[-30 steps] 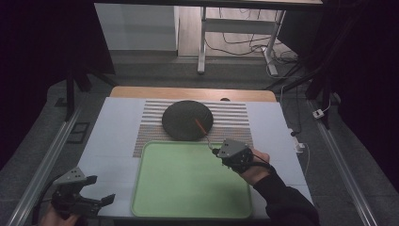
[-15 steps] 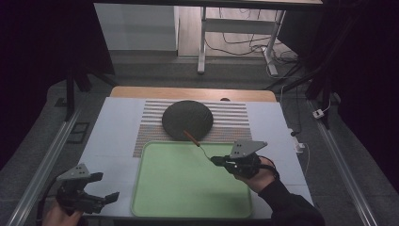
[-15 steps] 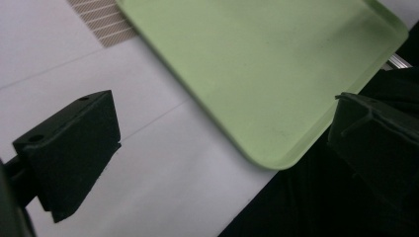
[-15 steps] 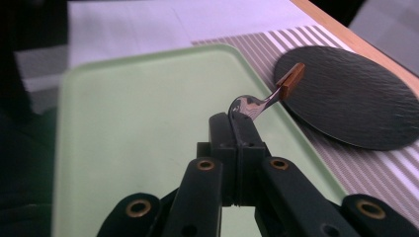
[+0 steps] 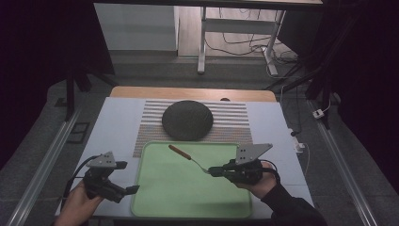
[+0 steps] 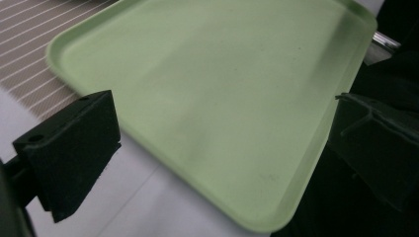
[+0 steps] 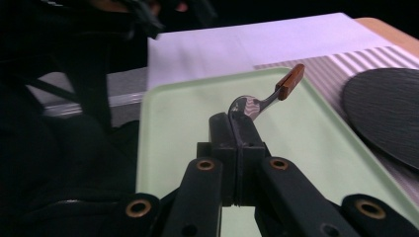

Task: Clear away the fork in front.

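**Spoon gripped by its bowl above the green tray**

The right claw (image 5: 212, 171) is clamping its two black jaws tight together on the metal bowl of a spoon (image 5: 187, 157), so most of that bowl is hiding between the pads; in the right gripper view just a shiny curved sliver of the spoon (image 7: 269, 96) is peeking out past the jaw tips. The thin neck is rising from there to a flat, reddish-brown handle that looks like wood, and its far end is pointing toward the back of the desk. Whether the handle is touching the tray is hard to make out.

The spoon is hanging over the back right part of a pale green tray (image 5: 160, 197), a smooth plastic rectangle with rounded corners and a low raised rim, lying along the near edge of the desk (image 5: 117, 117). The tray's near rim is partly hiding behind the person's right sleeve.

The left claw (image 5: 129, 177) is standing wide open with nothing between its jaws, just off the tray's left rim near the desk's near left corner. In the left gripper view its right-hand jaw is sinking into shadow and is blurry.

Behind the tray, a ribbed, striped mat (image 5: 230, 120) is lying flat, and a round, dark, rough-looking disc (image 5: 187, 120) is resting on it.
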Demonstrator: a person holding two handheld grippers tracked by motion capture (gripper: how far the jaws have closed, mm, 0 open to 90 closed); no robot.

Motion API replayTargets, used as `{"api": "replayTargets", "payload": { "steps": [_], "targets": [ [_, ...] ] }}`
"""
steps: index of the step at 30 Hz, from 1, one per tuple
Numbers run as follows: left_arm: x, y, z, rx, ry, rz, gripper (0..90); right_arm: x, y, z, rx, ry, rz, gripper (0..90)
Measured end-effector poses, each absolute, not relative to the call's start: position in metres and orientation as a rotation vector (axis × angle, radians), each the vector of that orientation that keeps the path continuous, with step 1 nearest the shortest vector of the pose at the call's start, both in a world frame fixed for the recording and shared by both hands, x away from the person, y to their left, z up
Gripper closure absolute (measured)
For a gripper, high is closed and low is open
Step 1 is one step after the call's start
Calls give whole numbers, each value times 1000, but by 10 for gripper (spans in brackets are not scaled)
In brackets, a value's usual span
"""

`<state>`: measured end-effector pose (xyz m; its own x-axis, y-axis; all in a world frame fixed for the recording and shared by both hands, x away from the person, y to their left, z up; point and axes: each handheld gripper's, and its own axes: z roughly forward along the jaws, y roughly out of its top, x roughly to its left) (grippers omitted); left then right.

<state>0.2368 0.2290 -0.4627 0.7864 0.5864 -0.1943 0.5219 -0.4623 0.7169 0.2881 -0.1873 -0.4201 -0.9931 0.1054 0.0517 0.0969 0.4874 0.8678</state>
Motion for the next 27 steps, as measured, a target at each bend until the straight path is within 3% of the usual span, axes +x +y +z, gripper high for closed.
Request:
{"api": "replayTargets", "payload": {
  "steps": [12,19,23,27],
  "targets": [
    [267,184,-453,2268,666,100,0,282,-180,-423,56,2783,1635,900],
    [282,155,-449,2359,467,102,3,281,-174,-423,-21,2826,1667,900],
    [286,136,-449,2422,323,122,61,279,-173,-423,-67,2842,1676,900],
    [286,129,-448,2461,226,130,263,277,-172,-422,-110,2858,1673,900]
  ]
}}
